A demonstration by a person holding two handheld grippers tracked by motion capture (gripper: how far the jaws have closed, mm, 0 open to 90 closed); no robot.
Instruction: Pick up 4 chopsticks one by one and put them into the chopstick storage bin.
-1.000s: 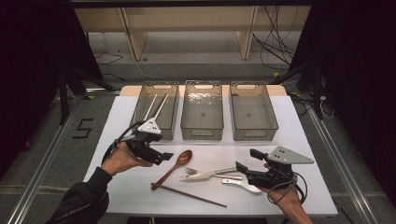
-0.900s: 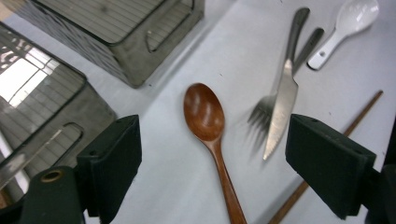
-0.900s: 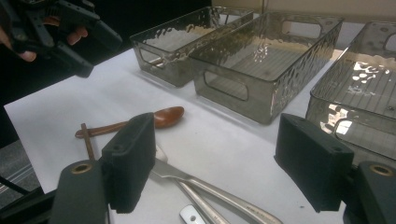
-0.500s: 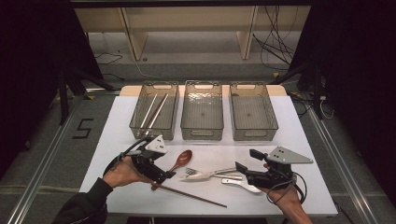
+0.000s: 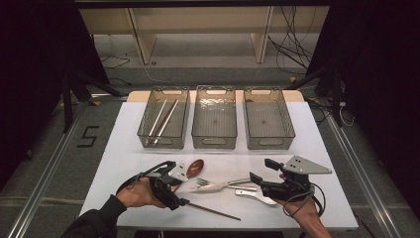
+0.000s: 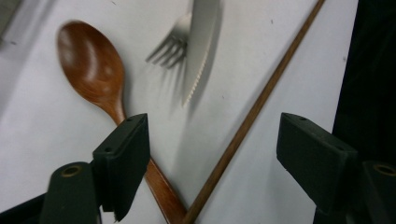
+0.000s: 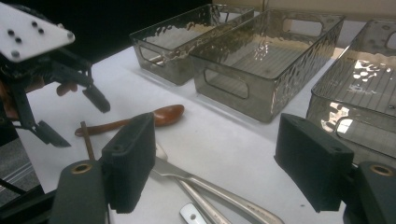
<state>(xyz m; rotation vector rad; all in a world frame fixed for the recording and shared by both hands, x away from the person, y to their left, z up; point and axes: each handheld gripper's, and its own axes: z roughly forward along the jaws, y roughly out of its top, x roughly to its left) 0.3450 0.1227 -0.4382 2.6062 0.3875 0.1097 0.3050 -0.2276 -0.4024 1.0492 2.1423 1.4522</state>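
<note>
Presently, at the near left of the white surface (image 5: 124, 144), the left tool (image 5: 182, 194) hangs low over the crossing of the wooden spoon (image 5: 190, 170) handle and the single brown chopstick (image 5: 214, 211). Its jaws have just been closing, yet stand wide; both shafts lie between them, with neither pad pressing on them. Just right of the spoon lie a fork (image 5: 202, 182) and a serrated knife (image 5: 218, 186), the knife across the fork. Beyond, three clear bins stand in a row; the left bin (image 5: 164, 119) holds two chopsticks. At the near right, the right tool (image 5: 263, 171) is held wide open and empty, beside a pale utensil (image 5: 255, 196).
</note>
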